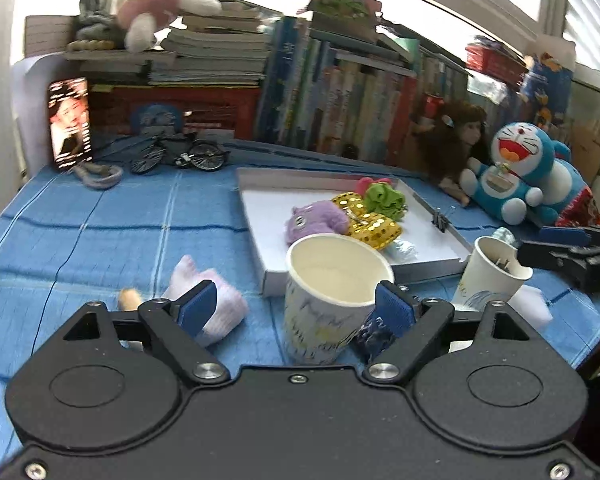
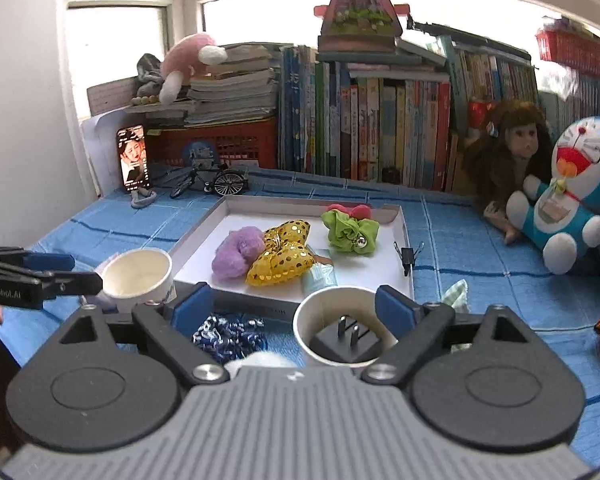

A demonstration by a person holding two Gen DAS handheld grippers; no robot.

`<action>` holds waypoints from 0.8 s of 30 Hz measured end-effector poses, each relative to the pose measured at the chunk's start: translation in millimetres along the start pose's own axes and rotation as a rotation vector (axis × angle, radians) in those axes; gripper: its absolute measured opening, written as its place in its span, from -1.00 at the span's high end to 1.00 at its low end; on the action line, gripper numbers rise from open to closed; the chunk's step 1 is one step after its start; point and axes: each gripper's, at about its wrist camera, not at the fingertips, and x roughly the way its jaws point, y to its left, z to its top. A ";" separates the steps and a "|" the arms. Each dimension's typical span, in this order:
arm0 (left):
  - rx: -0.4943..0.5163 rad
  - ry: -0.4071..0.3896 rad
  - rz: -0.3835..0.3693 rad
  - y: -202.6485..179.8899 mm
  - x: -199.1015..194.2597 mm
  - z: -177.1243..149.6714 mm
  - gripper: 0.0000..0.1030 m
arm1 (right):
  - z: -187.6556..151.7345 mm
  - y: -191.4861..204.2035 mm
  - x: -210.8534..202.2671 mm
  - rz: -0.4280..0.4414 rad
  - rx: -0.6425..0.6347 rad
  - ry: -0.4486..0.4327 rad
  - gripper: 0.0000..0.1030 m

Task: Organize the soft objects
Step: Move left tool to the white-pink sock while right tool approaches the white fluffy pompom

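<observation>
**Soft toys half sorted, both tools idle**

Left wrist view: the left tool (image 1: 296, 308), released, flanks an empty paper cup (image 1: 331, 300); a pale sock (image 1: 208, 300) lies left of the cup, unsorted.

Right wrist view: the right tool (image 2: 294, 306), released, holds nothing; purple plush (image 2: 238, 254) and gold bow (image 2: 282, 258) lie in the white tray (image 2: 404, 240) beyond the cup. The sock likely goes next.

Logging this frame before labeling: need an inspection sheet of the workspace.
Surface: blue checked cloth on table.
Job's things: purple plush, gold sequin bow, green scrunchie in white tray; white sock and blue sequin piece on the cloth.
Clutter: two paper cups, one empty, one holding a plug; binder clip.
Grippers: left claw open, right claw open.
Cables: nothing seen.
Surroundings: books, Doraemon plush, doll, phone.
</observation>
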 end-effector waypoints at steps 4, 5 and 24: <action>-0.006 -0.041 0.059 4.2 -1.6 -16.1 -0.66 | -15.6 9.4 -5.1 -0.002 -0.037 -0.035 -0.88; 0.002 -0.052 0.072 4.1 -1.4 -20.3 -0.66 | -20.2 11.1 -5.1 0.003 -0.036 -0.039 -0.88; -0.047 -0.090 0.237 23.9 34.3 -42.5 -0.58 | -93.9 34.7 5.5 -0.039 -0.057 -0.086 -0.88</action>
